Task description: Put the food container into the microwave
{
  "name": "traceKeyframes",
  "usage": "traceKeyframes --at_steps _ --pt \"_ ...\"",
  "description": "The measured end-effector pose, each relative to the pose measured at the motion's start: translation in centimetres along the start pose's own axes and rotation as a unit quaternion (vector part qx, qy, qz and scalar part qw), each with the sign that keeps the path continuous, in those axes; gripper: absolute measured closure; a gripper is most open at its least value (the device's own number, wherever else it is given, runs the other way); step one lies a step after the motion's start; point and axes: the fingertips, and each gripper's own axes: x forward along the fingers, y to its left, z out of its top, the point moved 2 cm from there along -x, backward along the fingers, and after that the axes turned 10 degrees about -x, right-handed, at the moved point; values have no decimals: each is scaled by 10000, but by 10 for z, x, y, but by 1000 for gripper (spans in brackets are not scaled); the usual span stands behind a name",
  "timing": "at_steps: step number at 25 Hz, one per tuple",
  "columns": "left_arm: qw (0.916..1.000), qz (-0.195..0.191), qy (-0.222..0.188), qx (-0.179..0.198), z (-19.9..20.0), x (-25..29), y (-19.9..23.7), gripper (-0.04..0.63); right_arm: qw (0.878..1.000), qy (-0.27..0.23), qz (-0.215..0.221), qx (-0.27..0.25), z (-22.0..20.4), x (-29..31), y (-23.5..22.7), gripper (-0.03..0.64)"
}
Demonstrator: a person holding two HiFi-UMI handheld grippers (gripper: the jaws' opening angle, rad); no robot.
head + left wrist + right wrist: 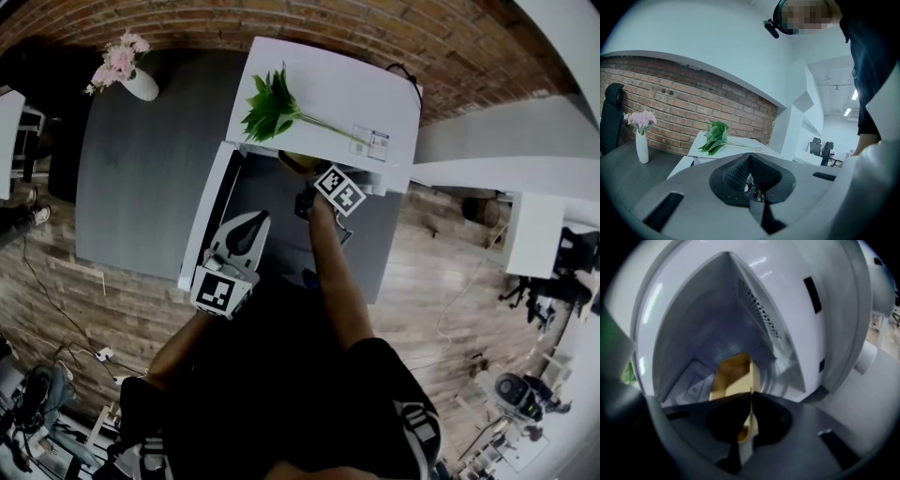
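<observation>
backdrop: brick wall (187,23), grey counter (141,187).
container: one food container (733,376), inside the one open microwave (319,75).
right tool (751,394): pinched tight on the container's wall.
left tool (750,158): jaws together, nothing held.
risk: letting go before its base rests could tip it.
others: one vase (141,84), one leaf sprig (272,108).

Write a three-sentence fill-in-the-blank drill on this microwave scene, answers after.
The right gripper grips the food container inside the ____.
Its door stands ____.
The left gripper, jaws together, holds ____.
Missing words: microwave; open; nothing.
</observation>
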Motion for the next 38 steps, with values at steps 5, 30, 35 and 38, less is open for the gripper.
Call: traceKeyframes --at_steps 5,30,35,38 --pt "10000 -4 27 3 -1 0 1 560 9998 -5 92 170 1 2 3 575" --pt "10000 -60 -2 18 -2 2 -2 560 9987 -167 346 -347 4 -14 13 541" --pt "10000 -88 -5 -14 -2 1 -3 560 9972 -227 300 -652 2 -25 14 537" --pt "10000 -96 -24 -13 -2 1 -4 560 9952 -297 275 -887 1 -33 15 537"
